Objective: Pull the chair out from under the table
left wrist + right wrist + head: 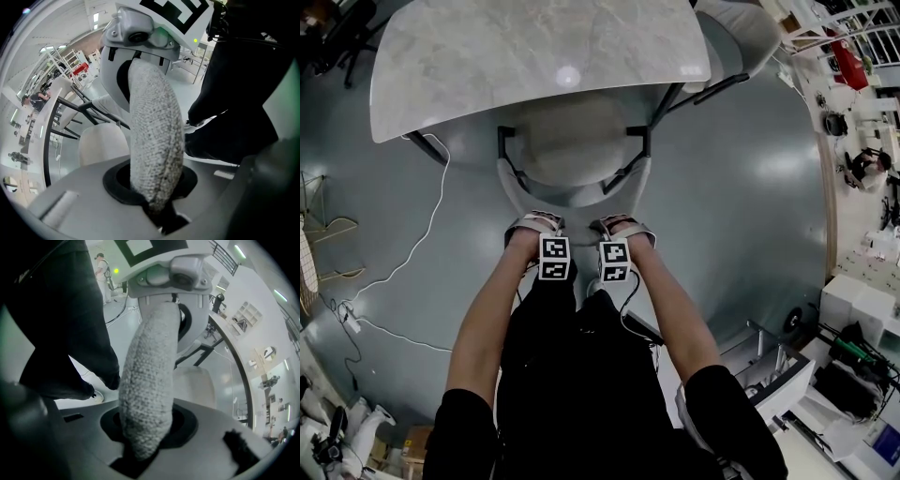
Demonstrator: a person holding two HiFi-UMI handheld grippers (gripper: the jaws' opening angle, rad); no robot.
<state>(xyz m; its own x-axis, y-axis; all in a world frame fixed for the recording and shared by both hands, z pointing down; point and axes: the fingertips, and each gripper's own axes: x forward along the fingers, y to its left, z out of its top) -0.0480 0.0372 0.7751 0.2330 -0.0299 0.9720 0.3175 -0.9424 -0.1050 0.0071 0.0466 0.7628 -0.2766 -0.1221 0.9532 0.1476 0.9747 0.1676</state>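
Observation:
A pale upholstered chair (pixel 572 141) with black legs stands with its seat partly under the grey marble table (pixel 534 56). Its curved, nubbly backrest (pixel 577 195) faces me. My left gripper (pixel 534 223) is shut on the backrest's top edge left of centre. My right gripper (pixel 623 225) is shut on it right of centre, close beside the left. In the left gripper view the backrest rim (pixel 154 140) runs from the left gripper (pixel 157 206) up to the other gripper. The right gripper view shows the same rim (pixel 147 380) wedged in the right gripper (pixel 140 451).
A second pale chair (pixel 741 37) sits at the table's far right corner. A white cable (pixel 412 253) trails across the grey floor on the left. White cases and equipment (pixel 853 356) crowd the lower right. The person's black trousers (pixel 581 375) are just behind the grippers.

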